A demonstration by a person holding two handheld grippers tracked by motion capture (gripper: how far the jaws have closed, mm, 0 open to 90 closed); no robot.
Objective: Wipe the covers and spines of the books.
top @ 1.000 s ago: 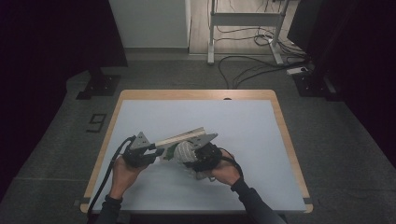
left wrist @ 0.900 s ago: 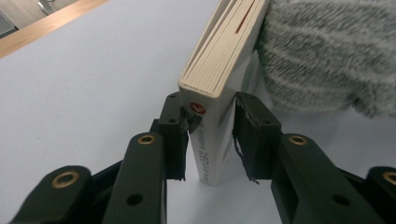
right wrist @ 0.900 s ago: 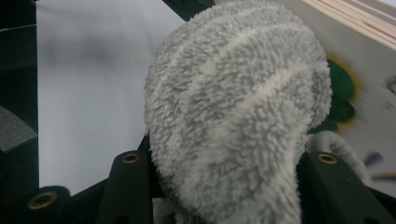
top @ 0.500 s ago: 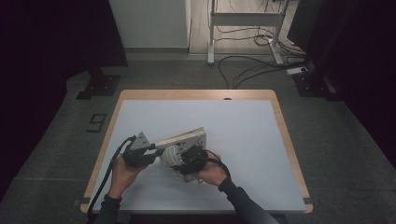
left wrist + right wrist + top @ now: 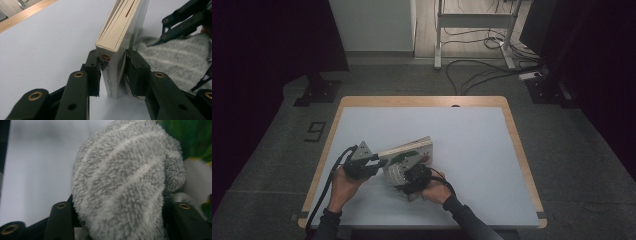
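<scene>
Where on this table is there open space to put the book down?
The far half of the table and its whole right side, out to the wooden rim, lie bare. The near left is crowded: the left gripper clamps the book on edge, and the right gripper holds a grey cloth against it.

A lab: bare table (image 5: 472,150), floor cables (image 5: 482,70), dark curtains (image 5: 272,40)

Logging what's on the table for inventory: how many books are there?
1. A cream-paged, white-spined book stands on edge near the pale table's front left, clamped at its spine by the left gripper, with a fluffy grey cloth against it.
</scene>
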